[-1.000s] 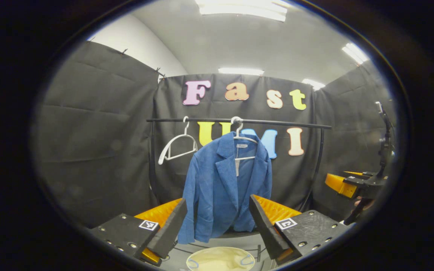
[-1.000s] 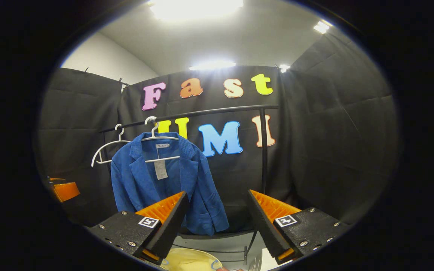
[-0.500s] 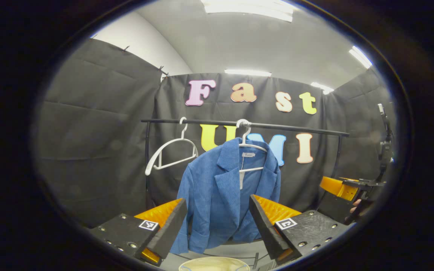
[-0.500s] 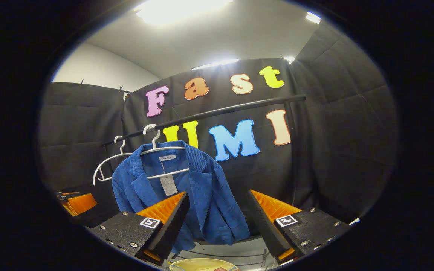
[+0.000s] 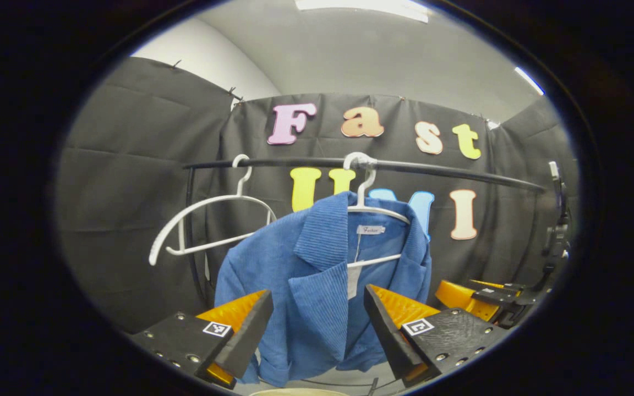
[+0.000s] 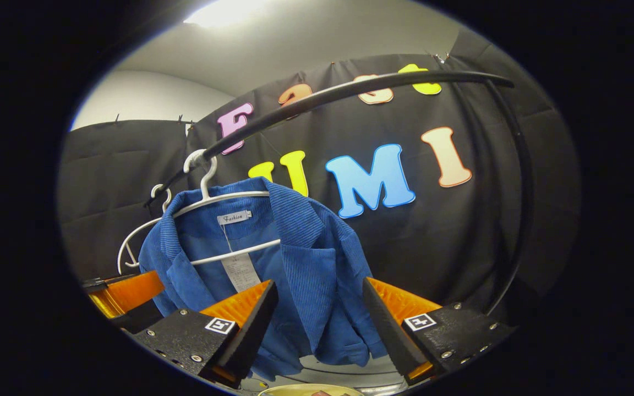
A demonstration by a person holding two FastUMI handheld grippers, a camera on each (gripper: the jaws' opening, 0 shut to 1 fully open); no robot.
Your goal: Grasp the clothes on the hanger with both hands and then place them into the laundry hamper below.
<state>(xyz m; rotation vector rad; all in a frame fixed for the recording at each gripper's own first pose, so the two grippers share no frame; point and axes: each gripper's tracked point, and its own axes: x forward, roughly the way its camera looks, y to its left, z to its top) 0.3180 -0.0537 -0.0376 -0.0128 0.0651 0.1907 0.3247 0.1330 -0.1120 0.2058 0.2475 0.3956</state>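
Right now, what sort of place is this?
Probably a staged recording booth, not a home: black cloth walls all round, a lone clothes rail holding a blue jacket and a spare hanger, under ceiling strip lights.

Ribbed blue cloth jacket hangs on a smooth white plastic hanger from a matt black rail.
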